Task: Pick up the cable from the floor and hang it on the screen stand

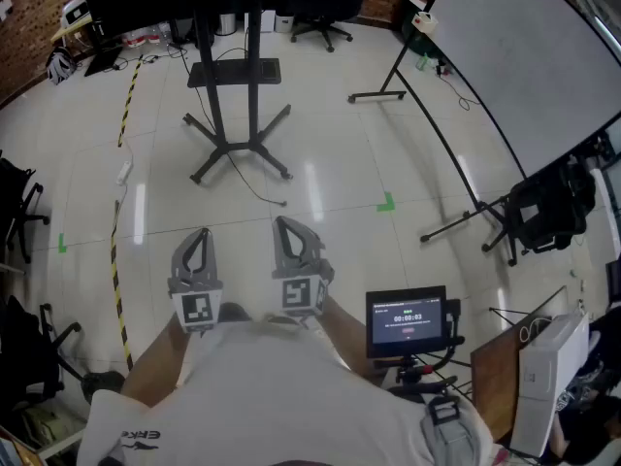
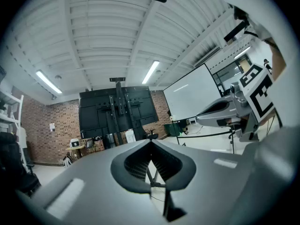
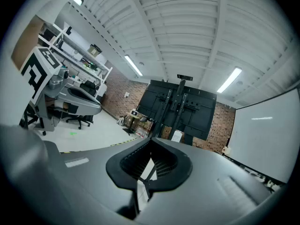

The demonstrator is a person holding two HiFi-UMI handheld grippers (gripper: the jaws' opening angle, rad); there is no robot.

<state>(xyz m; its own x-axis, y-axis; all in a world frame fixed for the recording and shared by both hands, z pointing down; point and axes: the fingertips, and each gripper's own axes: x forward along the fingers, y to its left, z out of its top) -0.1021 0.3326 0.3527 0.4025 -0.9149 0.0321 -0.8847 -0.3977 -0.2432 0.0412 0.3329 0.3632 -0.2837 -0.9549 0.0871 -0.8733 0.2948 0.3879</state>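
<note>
Approach step, judging by the distance. Holding left tongs [image 1: 201, 233] and right tongs [image 1: 284, 223] shut, empty, level, close in. Spotting the thin dark cable [image 1: 256, 189] on the floor [image 1: 340, 163] beside the feet of the screen stand [image 1: 226, 85], well ahead. Next, probably: walk forward, open one pair, stoop low.

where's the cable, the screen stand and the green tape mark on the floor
cable [image 1: 257, 192], head view, midway along its thin black run
screen stand [image 1: 254, 105], head view, right upright post
green tape mark [image 1: 387, 202], head view, its corner
</note>
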